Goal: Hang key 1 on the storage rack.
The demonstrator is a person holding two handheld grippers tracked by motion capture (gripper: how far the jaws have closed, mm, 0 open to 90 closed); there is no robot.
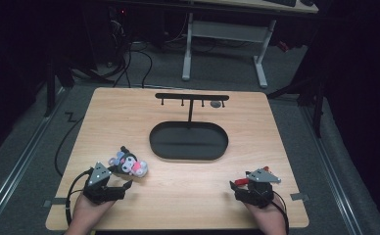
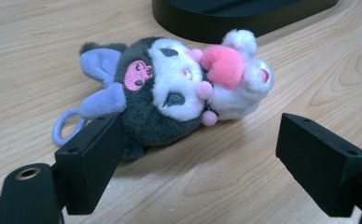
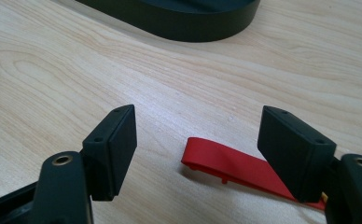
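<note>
**Plush toy lies before the left hand-held gripper, in front of the black stand**

Black jaws of the left hand-held gripper [image 2: 198, 154] stand wide apart with nothing pressed between them. One jaw is just beside the toy's dark back; whether it touches, I cannot tell. The plush toy [image 2: 170, 91] lies on its side on the wooden counter [image 2: 272, 196], just in front of the oval base of the black stand [image 1: 188, 141], at the base's left front corner in the high view. The toy has a dark grey hood with two lilac ears and a pink skull patch, a white face with closed eyes, and small pink pompoms under the chin. It hugs a pink heart against a white body. A lilac ring loop [image 2: 67, 125] sticks out behind its head.

At the right front side of the same base, well apart from the toy, the right hand-held gripper [image 3: 198, 154] also has its jaws apart and grips nothing. A red plastic strip [image 3: 235, 168] lies on the counter between these jaws, partly under one of them.
</note>
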